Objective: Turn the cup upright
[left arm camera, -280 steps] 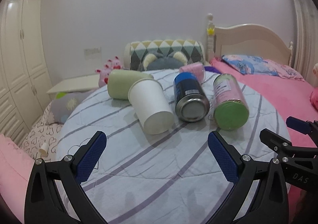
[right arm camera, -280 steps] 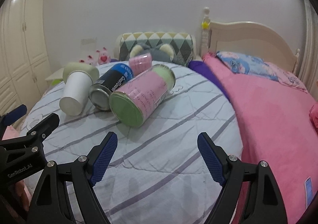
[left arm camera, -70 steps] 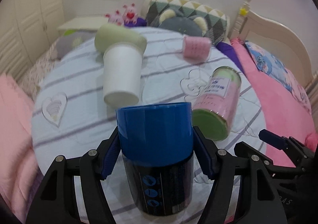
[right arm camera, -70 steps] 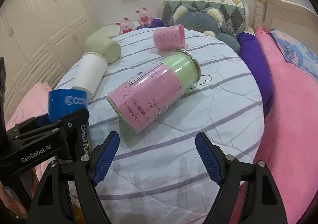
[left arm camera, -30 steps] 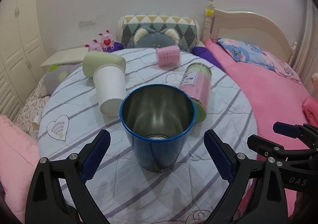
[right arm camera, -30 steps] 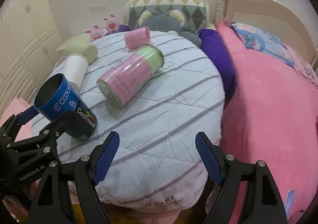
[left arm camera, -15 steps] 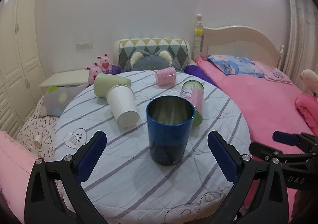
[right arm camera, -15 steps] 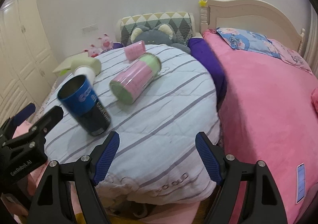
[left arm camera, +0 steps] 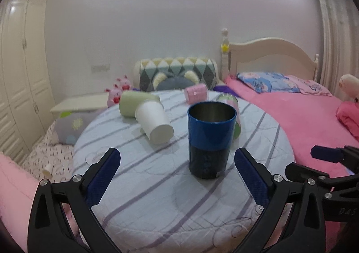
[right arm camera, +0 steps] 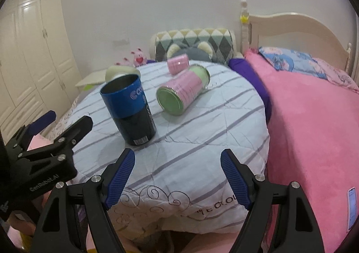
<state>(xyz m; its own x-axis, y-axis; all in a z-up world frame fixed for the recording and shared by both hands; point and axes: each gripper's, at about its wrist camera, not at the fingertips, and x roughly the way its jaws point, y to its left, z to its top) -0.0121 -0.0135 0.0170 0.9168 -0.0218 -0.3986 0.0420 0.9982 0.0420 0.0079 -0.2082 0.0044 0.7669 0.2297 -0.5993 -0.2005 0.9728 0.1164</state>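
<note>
A blue and black metal cup (left arm camera: 209, 138) stands upright, mouth up, on the round striped table (left arm camera: 157, 190); it also shows in the right wrist view (right arm camera: 129, 109). My left gripper (left arm camera: 177, 176) is open and empty, pulled back in front of the cup. My right gripper (right arm camera: 178, 180) is open and empty, near the table's front edge. A white paper cup (left arm camera: 154, 121), a pale green cup (left arm camera: 133, 106), a small pink cup (left arm camera: 196, 93) and a pink can with a green end (right arm camera: 184, 92) lie on their sides behind it.
A pink bed (right arm camera: 314, 123) runs along the right, with a cream headboard (left arm camera: 271, 57). A patterned cushion (left arm camera: 177, 71) and plush toys (left arm camera: 116, 90) lie behind the table. White wardrobes (right arm camera: 33, 51) stand at the left. The left gripper shows in the right wrist view (right arm camera: 40, 140).
The blue cup was held in my left gripper, then set upright on the table and let go. Both grippers have drawn back from the table since.
</note>
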